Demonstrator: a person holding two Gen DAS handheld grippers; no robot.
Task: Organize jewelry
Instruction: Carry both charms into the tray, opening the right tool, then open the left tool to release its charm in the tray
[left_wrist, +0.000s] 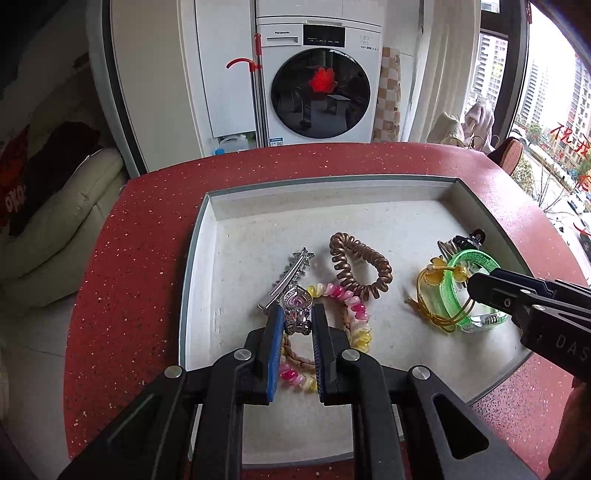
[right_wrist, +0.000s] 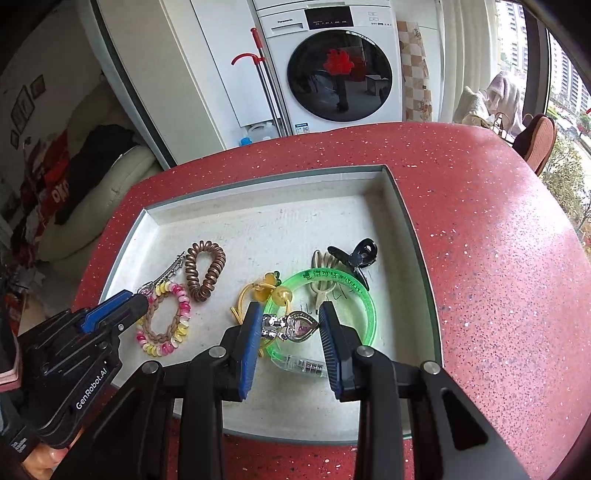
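Left wrist view: the left gripper points down over a shallow white tray that sits on a red speckled counter. Its blue-padded fingers stand narrow, clamped on a silver heart charm with a pink stone, held above the near left part of the tray. Just behind the charm lies a silver star hair clip. Beside it is a pink and yellow bead bracelet with a braided cord. A brown spiral hair tie lies next to the bracelet, toward the tray's middle.

In the right wrist view, the right gripper hangs over the right half of the tray. Its fingers are somewhat wider and grip a second heart charm of the same kind. Under it lies a translucent green bangle. A yellow cord with amber beads touches the bangle's left edge. A beige clip and a black claw clip sit at its far edge. A white front-loading washing machine stands beyond the counter.
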